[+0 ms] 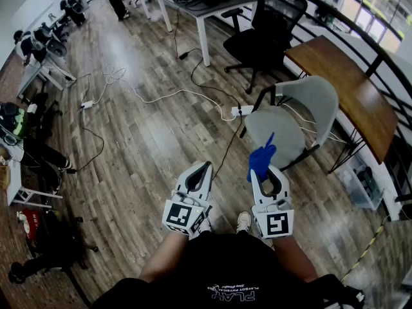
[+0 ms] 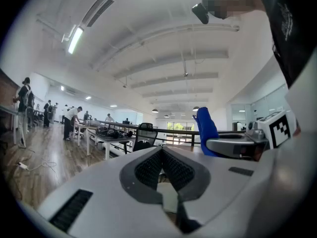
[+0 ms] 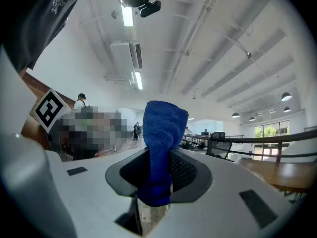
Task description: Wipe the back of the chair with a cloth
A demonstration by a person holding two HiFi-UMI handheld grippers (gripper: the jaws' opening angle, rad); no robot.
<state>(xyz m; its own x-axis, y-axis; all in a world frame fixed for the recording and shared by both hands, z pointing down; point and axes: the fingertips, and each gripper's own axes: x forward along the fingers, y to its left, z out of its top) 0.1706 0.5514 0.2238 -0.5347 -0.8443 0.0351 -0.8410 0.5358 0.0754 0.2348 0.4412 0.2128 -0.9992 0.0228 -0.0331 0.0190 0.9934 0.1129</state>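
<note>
Right tool: jaws clamped on the blue cloth, which stands up out of them as a bunched strip; the right gripper view shows it filling the gap between the pads. Left tool: jaws together with nothing between them, held level beside the right one and just apart from it. The grey chair stands on the wooden floor ahead and to the right, its seat towards the person and its backrest on the far side, next to the brown desk. No contact with the chair yet; wiping is judged not begun. The cloth-bearing right tool is the nearer. The coming move is judged a reach forward and right, past the seat, to the backrest.
</note>
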